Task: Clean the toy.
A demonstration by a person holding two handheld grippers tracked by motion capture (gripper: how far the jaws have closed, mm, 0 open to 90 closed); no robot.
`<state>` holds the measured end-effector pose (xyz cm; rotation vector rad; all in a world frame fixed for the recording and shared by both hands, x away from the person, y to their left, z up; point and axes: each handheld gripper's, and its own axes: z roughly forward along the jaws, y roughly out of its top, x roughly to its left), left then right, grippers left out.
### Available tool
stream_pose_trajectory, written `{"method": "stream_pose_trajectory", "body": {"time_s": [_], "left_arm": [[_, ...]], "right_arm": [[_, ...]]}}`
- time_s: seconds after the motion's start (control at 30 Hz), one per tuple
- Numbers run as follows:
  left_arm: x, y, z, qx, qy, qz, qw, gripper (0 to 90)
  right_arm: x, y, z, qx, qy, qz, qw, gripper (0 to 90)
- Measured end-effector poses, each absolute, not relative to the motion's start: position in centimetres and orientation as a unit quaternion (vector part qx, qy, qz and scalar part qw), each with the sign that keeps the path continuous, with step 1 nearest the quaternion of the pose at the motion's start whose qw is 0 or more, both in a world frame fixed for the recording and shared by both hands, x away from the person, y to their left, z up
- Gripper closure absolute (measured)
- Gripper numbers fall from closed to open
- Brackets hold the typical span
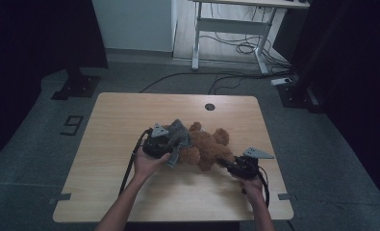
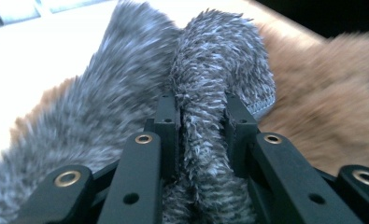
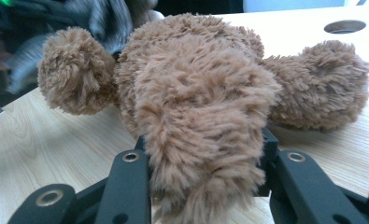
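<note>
A brown teddy bear (image 1: 207, 146) lies in the middle of the wooden table (image 1: 130, 110), with a grey furry garment (image 1: 179, 136) over its left part. My left gripper (image 1: 171, 147) is shut on a fold of the grey furry garment (image 2: 205, 116), its jaws squeezing the fur from both sides; brown fur (image 2: 327, 107) shows beside it. At the bear's lower right, my right gripper (image 1: 224, 162) is shut on a brown limb (image 3: 201, 140) of the teddy bear, whose rounded paws (image 3: 74, 70) lie on the tabletop beyond.
A round cable hole (image 1: 209, 107) sits near the table's far edge. Behind the table stand a white desk frame (image 1: 226, 29) and loose cables (image 1: 245, 48) on the floor. Dark stands flank the table at both sides.
</note>
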<state>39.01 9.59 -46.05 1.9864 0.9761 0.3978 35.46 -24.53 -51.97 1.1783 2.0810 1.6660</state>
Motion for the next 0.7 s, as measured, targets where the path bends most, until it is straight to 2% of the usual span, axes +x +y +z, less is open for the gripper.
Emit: {"method": "stream_pose_trajectory", "body": {"time_s": [0.2,0.33,0.47,0.7], "left_arm": [[38.2,10.5,-47.4,0.793,0.393,0.156,0.438,71.5],[37.5,11.6,-47.0,0.792,0.394,0.177,0.432,71.9],[37.3,13.2,-46.6,0.781,0.409,0.193,0.431,71.9],[37.7,15.9,-47.1,0.766,0.437,0.187,0.433,71.5]], "right_arm": [[35.6,-24.8,-52.0,0.405,0.711,0.562,0.118,60.7],[35.6,-24.9,-51.9,0.405,0.714,0.559,0.118,60.7],[35.8,-25.1,-52.0,0.409,0.710,0.562,0.114,60.7],[35.8,-25.1,-52.2,0.405,0.710,0.565,0.112,60.4]]}}
